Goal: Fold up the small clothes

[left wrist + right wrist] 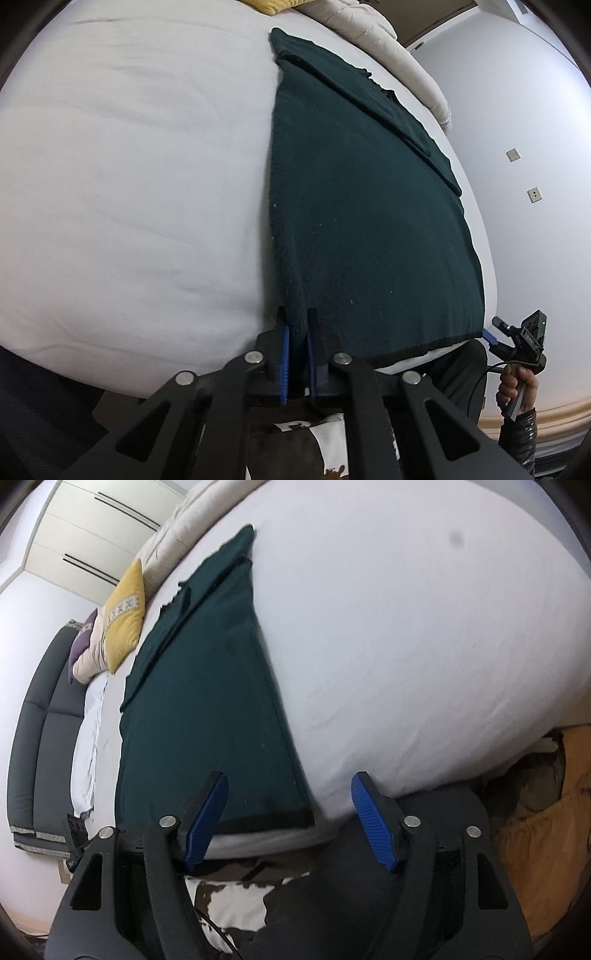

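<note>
Your left claw (297,332) is clamped on the near left corner of the dark green garment (362,229), which lies flat and lengthwise on the white bed (129,166). Your right claw (290,812) stands apart, straddling the garment's near right corner without pressing it. A cream duvet (177,535), yellow cushion (123,616) and dark headboard (40,738) border the far side.

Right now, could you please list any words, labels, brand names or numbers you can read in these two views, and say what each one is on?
No text can be read in either view.
The right gripper body bears small light marks, too small and blurred to read.
The yellow cushion has a woven pale band; it looks like a pattern, not letters.
The dark green garment shows no label.
</note>
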The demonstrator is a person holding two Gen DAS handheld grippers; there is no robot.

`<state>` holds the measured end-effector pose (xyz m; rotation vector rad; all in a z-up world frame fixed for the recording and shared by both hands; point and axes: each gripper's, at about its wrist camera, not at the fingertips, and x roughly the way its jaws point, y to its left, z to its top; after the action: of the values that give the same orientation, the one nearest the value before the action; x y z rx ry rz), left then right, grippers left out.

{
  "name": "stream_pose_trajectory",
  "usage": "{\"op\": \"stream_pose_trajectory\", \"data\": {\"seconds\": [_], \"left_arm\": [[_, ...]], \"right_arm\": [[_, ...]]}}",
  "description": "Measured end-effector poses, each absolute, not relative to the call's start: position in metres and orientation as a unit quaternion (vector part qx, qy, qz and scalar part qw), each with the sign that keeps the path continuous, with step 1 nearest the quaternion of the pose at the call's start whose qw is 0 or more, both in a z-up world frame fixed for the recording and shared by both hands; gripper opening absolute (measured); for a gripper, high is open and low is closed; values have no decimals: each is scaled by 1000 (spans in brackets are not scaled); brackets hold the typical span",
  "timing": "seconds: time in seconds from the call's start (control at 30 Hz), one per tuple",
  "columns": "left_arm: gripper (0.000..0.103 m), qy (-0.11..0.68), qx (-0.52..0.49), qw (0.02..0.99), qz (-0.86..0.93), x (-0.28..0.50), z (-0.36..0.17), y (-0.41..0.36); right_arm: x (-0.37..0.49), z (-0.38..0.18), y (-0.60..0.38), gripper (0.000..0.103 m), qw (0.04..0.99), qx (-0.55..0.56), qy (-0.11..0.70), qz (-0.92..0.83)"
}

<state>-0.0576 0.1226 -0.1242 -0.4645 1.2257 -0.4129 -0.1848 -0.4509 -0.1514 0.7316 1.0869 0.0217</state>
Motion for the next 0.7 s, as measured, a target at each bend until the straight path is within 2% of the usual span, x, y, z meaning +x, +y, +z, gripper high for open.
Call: {"op": "stream_pose_trajectory", "data": {"seconds": [0.27,0.33,0.37,0.4,0.43,0.7], "left_arm": [[7,561,-216,775,-195,-60,-122,125],[7,561,-217,775,-196,-60,-122,126],[7,560,-216,775,-197,-61,-122,126],[7,559,-215,776,-198,-61,-121,127],[6,558,-212,777,-201,-62,-120,126],[6,532,-219,786,-224,-69,-96,130]], "right_arm": [[-173,-159,-431,46,783,304,542,22],[-170,-161,-431,33,783,299,546,16],[-171,-160,-431,24,782,301,545,14],[-173,-159,-432,10,783,305,542,18],[-175,-158,-432,7,784,307,539,23],[-183,-130,-425,6,800,321,505,52]]}}
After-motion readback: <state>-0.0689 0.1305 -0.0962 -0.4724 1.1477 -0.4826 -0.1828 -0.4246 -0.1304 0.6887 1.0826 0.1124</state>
